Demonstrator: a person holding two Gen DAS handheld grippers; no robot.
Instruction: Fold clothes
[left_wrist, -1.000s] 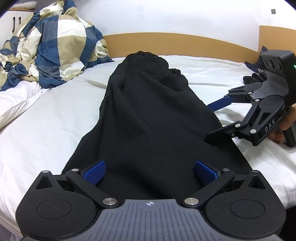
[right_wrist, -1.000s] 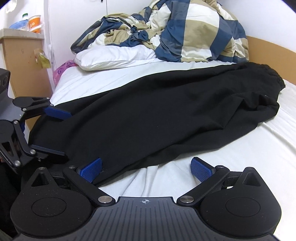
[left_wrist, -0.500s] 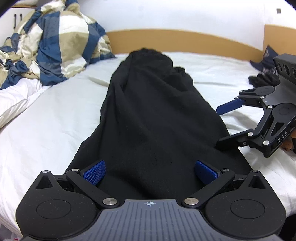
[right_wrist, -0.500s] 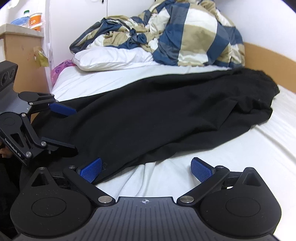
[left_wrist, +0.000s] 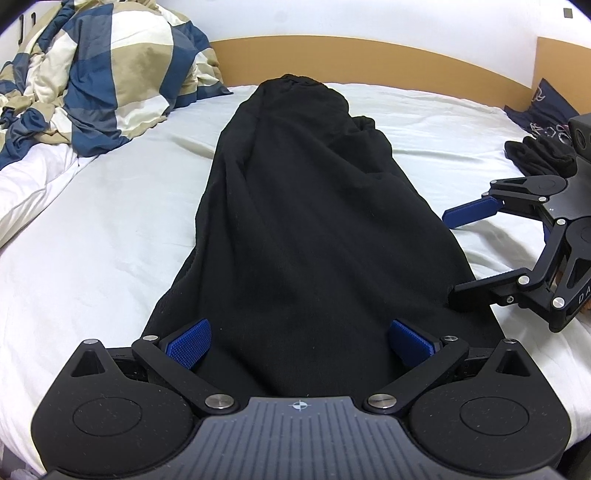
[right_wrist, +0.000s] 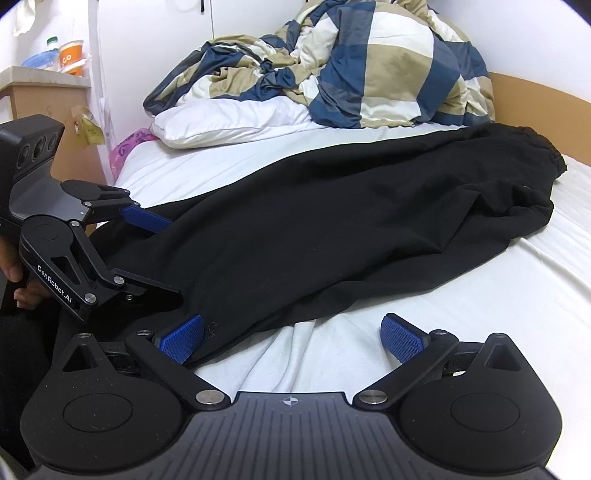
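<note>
The left gripper (left_wrist: 300, 342) had its blue-padded fingers spread wide at the bottom of the frame, straddling the near end of the black garment (left_wrist: 306, 221), which lay lengthwise up the centre of the white bed (left_wrist: 110, 221). The right gripper (right_wrist: 291, 338) was equally wide apart, clamping nothing; its left pad (right_wrist: 183, 338) overlapped the cloth's edge, its right pad hung over bare sheet.

The left gripper (left_wrist: 300, 345) has its jaws spread wide, blue pads (left_wrist: 189, 343) far apart. The right gripper (right_wrist: 291, 339) is also wide apart, low and level. Some fingers (right_wrist: 22, 295) of a hand grip the left gripper's handle
</note>
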